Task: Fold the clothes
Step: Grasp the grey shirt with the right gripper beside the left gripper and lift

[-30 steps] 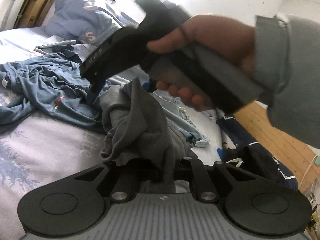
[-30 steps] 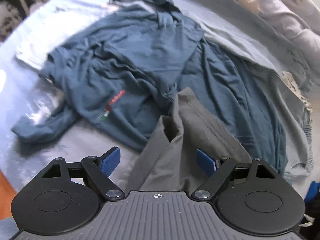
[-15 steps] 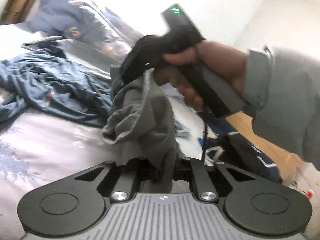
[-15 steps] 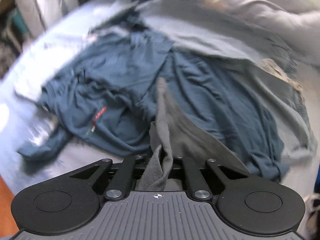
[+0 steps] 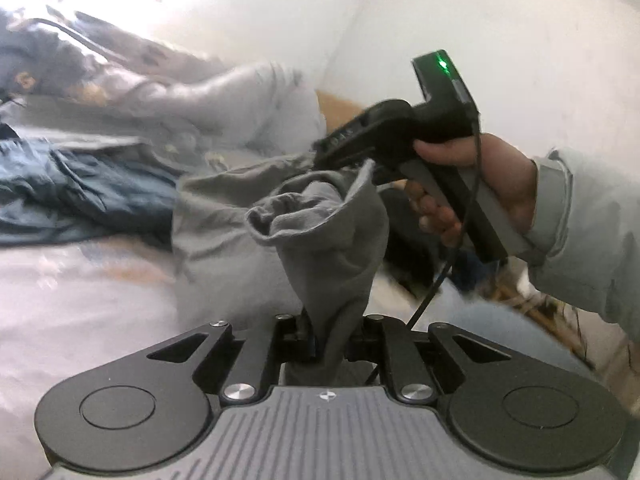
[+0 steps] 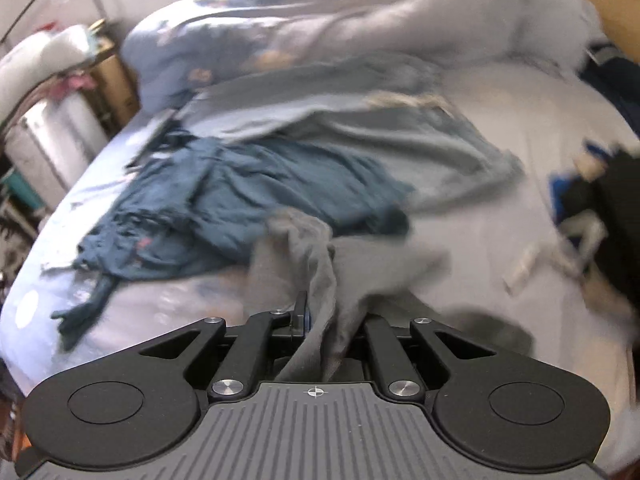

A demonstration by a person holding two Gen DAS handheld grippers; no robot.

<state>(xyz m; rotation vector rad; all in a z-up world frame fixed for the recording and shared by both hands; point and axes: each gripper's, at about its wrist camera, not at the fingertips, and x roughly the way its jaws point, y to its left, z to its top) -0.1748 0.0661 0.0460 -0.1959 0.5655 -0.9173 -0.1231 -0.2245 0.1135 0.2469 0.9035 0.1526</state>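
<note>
A grey garment (image 5: pixel 328 240) is held up between both grippers above the bed. My left gripper (image 5: pixel 328 336) is shut on one bunched end of it. My right gripper (image 6: pixel 328 324) is shut on another part of the grey garment (image 6: pixel 316 264). In the left wrist view the right gripper (image 5: pixel 340 152) shows from the side, a hand around its handle, the cloth hanging from its fingers. A dark blue shirt (image 6: pixel 240 208) lies crumpled on the bed behind, also in the left wrist view (image 5: pixel 80 196).
A light blue garment (image 6: pixel 400 136) lies spread beyond the blue shirt. A grey duvet (image 5: pixel 240 92) is piled along the wall. Dark clothes (image 6: pixel 608 208) lie at the bed's right edge. The pale bed sheet (image 5: pixel 80 300) lies below. Cluttered shelves (image 6: pixel 48 128) stand at left.
The right gripper shut on the grey garment. Both grippers lifted it and swung right, off the blue shirt, pulling it out between them.
</note>
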